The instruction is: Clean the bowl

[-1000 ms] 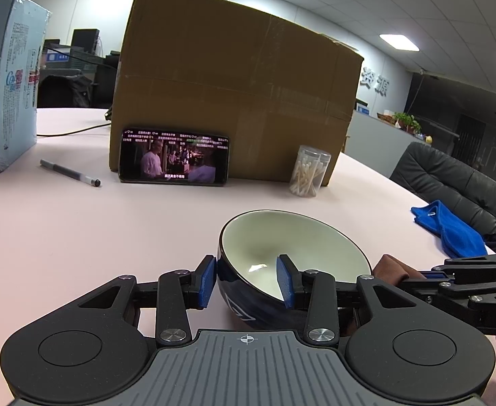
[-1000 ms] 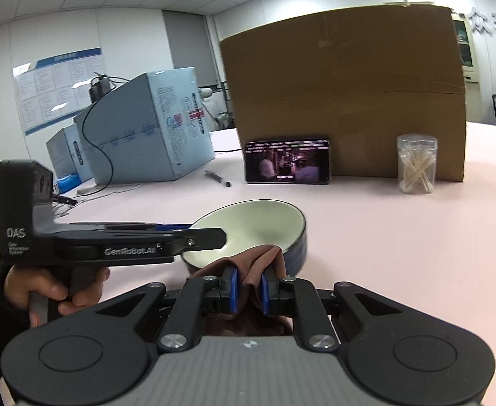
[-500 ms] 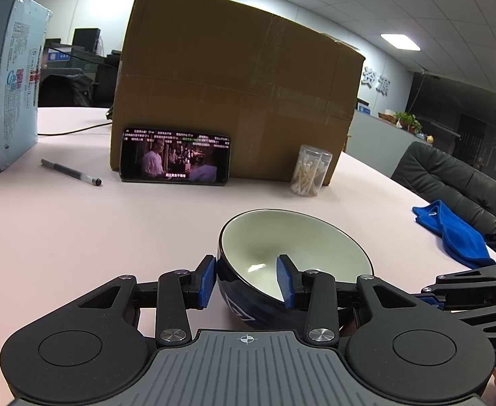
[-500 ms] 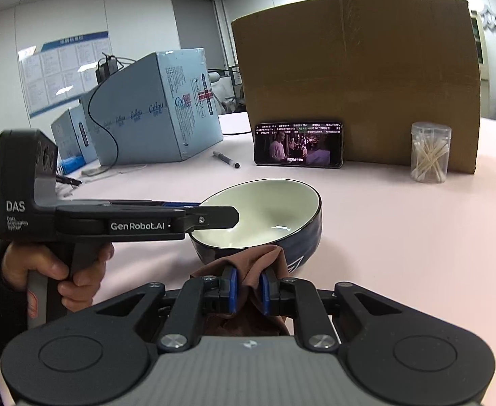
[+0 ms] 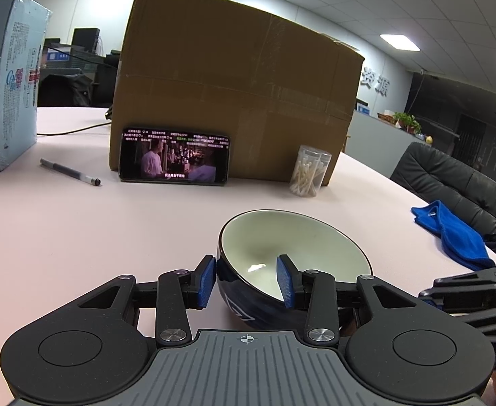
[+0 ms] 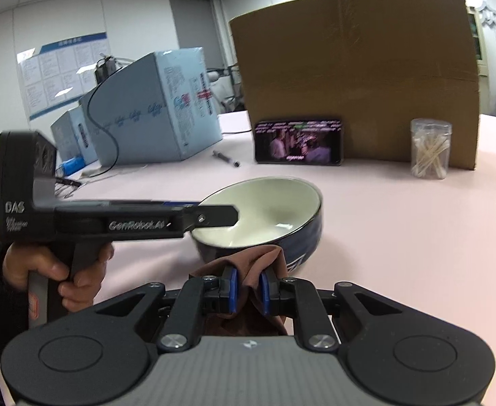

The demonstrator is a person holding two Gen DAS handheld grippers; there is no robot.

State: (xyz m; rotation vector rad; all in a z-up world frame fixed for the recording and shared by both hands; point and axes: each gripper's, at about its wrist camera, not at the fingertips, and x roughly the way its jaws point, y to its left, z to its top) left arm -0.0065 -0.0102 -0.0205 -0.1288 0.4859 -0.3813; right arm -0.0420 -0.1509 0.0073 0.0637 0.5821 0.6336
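Observation:
A dark blue bowl (image 5: pixel 295 250) with a cream inside is tilted toward the cameras above the pink table. My left gripper (image 5: pixel 246 282) is shut on the bowl's near rim, one pad outside the wall and one inside. The bowl (image 6: pixel 264 213) also shows in the right wrist view, with the left gripper's body (image 6: pixel 112 223) reaching over its left rim. My right gripper (image 6: pixel 246 291) is shut on a brown cloth (image 6: pixel 248 264), which sits just below the bowl's near outer wall.
A big cardboard box (image 5: pixel 234 101) stands at the back with a phone (image 5: pixel 174 159) playing video leaning on it. A clear jar of cotton swabs (image 5: pixel 308 171), a pen (image 5: pixel 70 172), a light blue carton (image 5: pixel 4 84), a blue cloth (image 5: pixel 451 233) and a black chair (image 5: pixel 457 182) lie around.
The bowl has been lifted and tilted more toward the right gripper. The right gripper with the cloth has shifted lower and closer beneath the bowl's near wall.

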